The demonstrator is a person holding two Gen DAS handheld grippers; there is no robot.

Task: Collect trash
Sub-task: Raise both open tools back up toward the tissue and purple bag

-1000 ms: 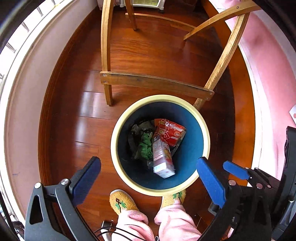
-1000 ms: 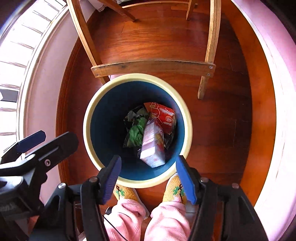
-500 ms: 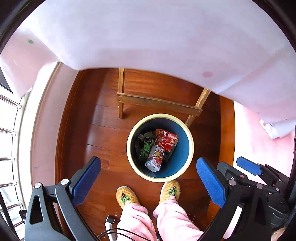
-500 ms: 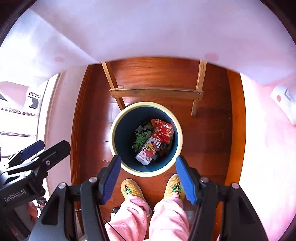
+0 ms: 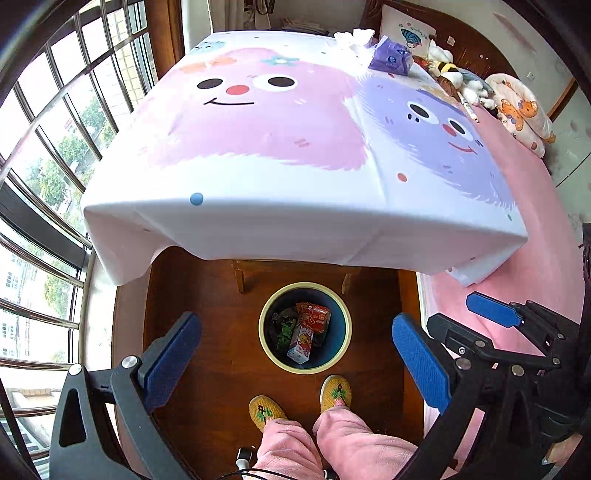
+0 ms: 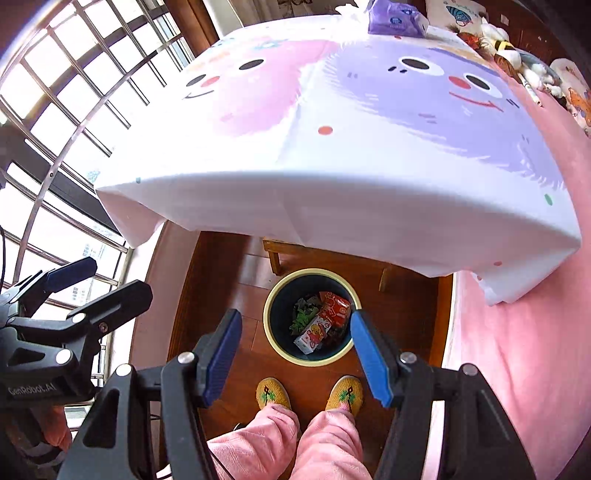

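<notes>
A blue trash bin with a cream rim (image 5: 263,334) (image 6: 267,325) stands on the wooden floor below both grippers. Inside lie a red snack packet (image 5: 314,315) (image 6: 337,308), a small drink carton (image 5: 301,343) (image 6: 314,332) and green wrappers (image 5: 282,330) (image 6: 303,314). My left gripper (image 5: 295,360) is open and empty high above the bin. My right gripper (image 6: 295,356) is open and empty, also high above it. On the table's far end lie white crumpled tissue (image 5: 351,38) and a purple tissue pack (image 5: 389,57) (image 6: 395,18).
A table under a pink and purple cartoon cloth (image 5: 295,147) (image 6: 369,129) overhangs the bin. A pink bed (image 5: 546,240) with plush toys (image 5: 461,81) is to the right. A barred window (image 5: 44,147) is to the left. The person's slippered feet (image 5: 295,400) stand by the bin.
Both grippers have risen well away from the bin, so the table top and the room have come into view. Both stay open and empty.
</notes>
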